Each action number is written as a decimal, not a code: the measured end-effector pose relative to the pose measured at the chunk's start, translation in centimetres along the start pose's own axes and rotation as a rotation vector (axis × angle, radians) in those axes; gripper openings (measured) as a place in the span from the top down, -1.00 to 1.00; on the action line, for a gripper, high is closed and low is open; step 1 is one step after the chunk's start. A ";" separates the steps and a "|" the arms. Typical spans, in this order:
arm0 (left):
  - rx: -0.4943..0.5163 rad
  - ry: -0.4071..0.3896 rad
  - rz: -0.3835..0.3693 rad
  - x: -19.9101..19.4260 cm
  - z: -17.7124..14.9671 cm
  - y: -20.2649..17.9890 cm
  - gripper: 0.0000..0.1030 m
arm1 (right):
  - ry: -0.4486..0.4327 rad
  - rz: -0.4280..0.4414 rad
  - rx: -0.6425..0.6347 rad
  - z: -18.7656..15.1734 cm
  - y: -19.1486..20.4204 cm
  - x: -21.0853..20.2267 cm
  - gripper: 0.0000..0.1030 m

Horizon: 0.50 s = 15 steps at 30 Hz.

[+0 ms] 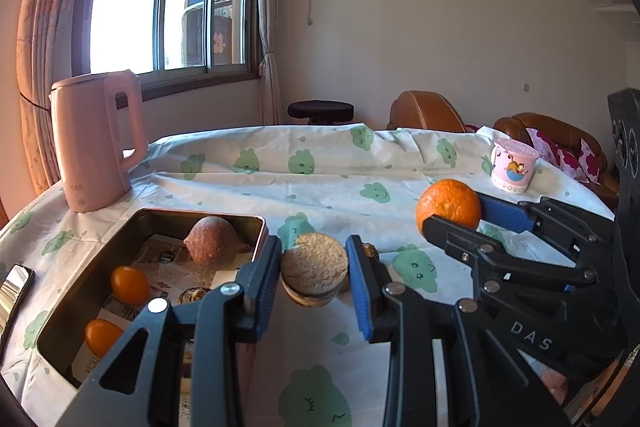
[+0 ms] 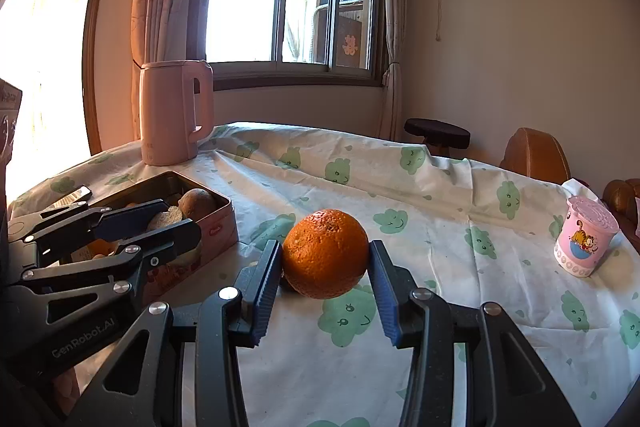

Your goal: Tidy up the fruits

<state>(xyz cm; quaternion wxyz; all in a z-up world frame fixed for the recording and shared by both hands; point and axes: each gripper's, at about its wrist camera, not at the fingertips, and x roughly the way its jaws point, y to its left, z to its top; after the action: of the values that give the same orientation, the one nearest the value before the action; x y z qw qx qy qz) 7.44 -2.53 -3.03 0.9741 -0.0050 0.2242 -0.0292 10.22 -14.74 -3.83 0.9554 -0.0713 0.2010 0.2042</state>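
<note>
My left gripper is shut on a round brown rough-skinned fruit and holds it just right of the metal tin. The tin holds a brown fruit and two small orange fruits. My right gripper is shut on a large orange and holds it above the tablecloth. The right gripper with the orange also shows in the left wrist view. The left gripper shows by the tin in the right wrist view.
A pink kettle stands behind the tin. A pink cartoon cup stands at the far right of the table. A phone lies left of the tin. A small dark object lies behind my left gripper. Sofa and stool stand beyond the table.
</note>
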 end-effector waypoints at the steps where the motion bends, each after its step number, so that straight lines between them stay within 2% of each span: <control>1: 0.000 -0.001 0.000 0.0 0.0 0.0 0.33 | -0.002 0.000 0.001 0.0 0.0 -0.1 0.11; 15: 0.002 -0.026 0.006 -0.5 -0.1 0.0 0.33 | -0.038 -0.009 0.012 -0.1 -0.1 -0.8 0.11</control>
<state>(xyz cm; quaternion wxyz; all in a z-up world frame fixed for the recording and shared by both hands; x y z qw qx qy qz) 6.97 -2.52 -2.92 0.9770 -0.0039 0.2114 -0.0264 9.51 -15.15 -3.60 0.9604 -0.0627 0.1835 0.2001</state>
